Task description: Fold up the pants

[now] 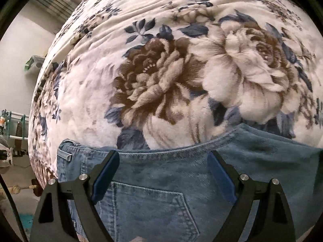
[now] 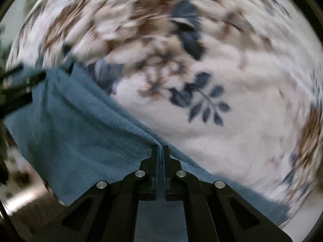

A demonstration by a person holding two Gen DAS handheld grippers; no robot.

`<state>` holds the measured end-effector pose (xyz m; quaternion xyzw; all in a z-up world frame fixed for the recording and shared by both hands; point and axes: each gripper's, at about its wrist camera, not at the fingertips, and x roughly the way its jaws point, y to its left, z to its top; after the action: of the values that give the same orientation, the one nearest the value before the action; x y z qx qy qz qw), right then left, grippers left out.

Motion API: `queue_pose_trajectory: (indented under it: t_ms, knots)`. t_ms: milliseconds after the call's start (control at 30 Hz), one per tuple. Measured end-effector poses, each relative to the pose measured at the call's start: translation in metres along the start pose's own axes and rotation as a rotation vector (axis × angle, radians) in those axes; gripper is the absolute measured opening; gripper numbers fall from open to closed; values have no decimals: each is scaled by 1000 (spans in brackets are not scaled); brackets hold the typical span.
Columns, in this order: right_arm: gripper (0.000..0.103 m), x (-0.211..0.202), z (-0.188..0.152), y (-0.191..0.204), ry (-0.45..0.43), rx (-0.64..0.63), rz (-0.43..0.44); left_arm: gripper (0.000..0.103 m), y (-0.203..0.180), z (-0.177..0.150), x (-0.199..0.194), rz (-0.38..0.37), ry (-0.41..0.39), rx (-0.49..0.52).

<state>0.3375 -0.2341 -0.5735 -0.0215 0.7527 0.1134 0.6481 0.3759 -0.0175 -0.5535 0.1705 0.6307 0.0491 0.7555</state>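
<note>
**Right tongs pinch the denim, left tongs wait wide**

The pants (image 1: 161,177) lie on a floral blanket (image 1: 161,70) — waistband and back pocket under the left tongs (image 1: 163,157), which hover spread wide and grip nothing. The right tongs (image 2: 160,151) are clenched on a thin edge of the pants, the cloth drawn into a ridge. The step looks like gathering the fabric for a fold; next the left tongs would need to close on the waistband — before both carry it over.

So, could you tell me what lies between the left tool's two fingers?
Only jeans: their waistband and back pocket lie under the open left tool, as the left wrist view shows.
</note>
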Motion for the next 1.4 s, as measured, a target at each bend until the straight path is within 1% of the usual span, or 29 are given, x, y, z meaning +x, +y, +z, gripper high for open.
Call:
queue_pose_trajectory:
  t_ms: [33, 100, 167, 233, 267, 300, 333, 400, 467, 533, 567, 600, 633, 667, 733, 767, 833, 867, 900, 967, 1000, 1067, 1100, 1200, 1233, 1267, 1300, 1333, 1400]
  knots:
    - [2, 3, -1, -5, -14, 48, -2, 90, 0, 1, 4, 8, 6, 0]
    - [2, 11, -4, -18, 2, 104, 26, 90, -1, 2, 12, 11, 24, 1]
    - [7, 20, -2, -39, 14, 228, 79, 90, -3, 4, 18, 23, 32, 17]
    - [18, 17, -6, -61, -1, 312, 155, 90, -5, 4, 19, 30, 40, 26]
    - [25, 12, -10, -71, -19, 348, 178, 90, -4, 5, 14, 23, 31, 20]
    - [48, 4, -17, -86, -45, 383, 189, 90, -4, 4, 7, 16, 18, 19]
    - [68, -9, -29, -96, -105, 431, 191, 90, -6, 3, 0, 10, 7, 19]
    - [82, -31, -62, -123, -215, 514, 200, 90, -14, -2, -21, -29, -19, 23]
    - [83, -51, -101, -146, -323, 642, 237, 90, -33, -11, -42, -69, -37, 43]
    - [85, -58, -147, -174, -402, 797, 257, 91, -56, -23, -59, -126, -36, 69]
    - [85, -62, -179, -175, -423, 869, 254, 91, -71, -30, -66, -160, -25, 85]
    - [85, -64, -215, -192, -440, 973, 239, 91, -88, -39, -72, -195, -13, 105]
    - [85, -65, -236, -203, -448, 1037, 232, 91, -105, -48, -77, -220, 0, 129]
    - [85, -64, -277, -222, -456, 1151, 210, 91, -123, -56, -80, -234, 13, 157]
    - [85, -57, -332, -245, -468, 1282, 189, 91, -160, -72, -83, -263, 35, 210]
    - [85, -49, -365, -262, -480, 1367, 201, 91, -177, -79, -84, -266, 41, 229]
    - [85, -33, -411, -291, -484, 1447, 232, 91, -212, -90, -85, -285, 57, 254]
    - [85, -20, -428, -305, -511, 1484, 287, 91, -223, -93, -85, -287, 59, 259]
    - [84, -7, -439, -311, -538, 1497, 326, 91, -238, -96, -84, -286, 66, 266]
    - [83, 13, -444, -326, -586, 1498, 403, 91, -260, -99, -80, -279, 78, 276]
    - [80, 21, -443, -332, -612, 1499, 433, 91, -270, -100, -77, -267, 85, 281]
    - [72, 35, -441, -345, -696, 1498, 542, 91, -284, -102, -72, -246, 100, 287]
    - [68, 37, -441, -349, -718, 1492, 561, 91, -289, -102, -69, -238, 107, 285]
    - [66, 35, -428, -354, -814, 1431, 631, 91, -298, -102, -58, -224, 131, 260]
    - [66, 36, -425, -355, -824, 1409, 636, 94, -299, -102, -55, -225, 137, 248]
    - [66, 40, -422, -359, -795, 1399, 619, 96, -299, -101, -51, -221, 144, 237]
    - [66, 45, -423, -362, -783, 1400, 633, 102, -298, -99, -47, -215, 146, 229]
    - [66, 59, -422, -367, -782, 1414, 686, 103, -299, -97, -44, -214, 148, 223]
    - [66, 66, -422, -371, -808, 1425, 742, 103, -299, -94, -33, -242, 160, 202]
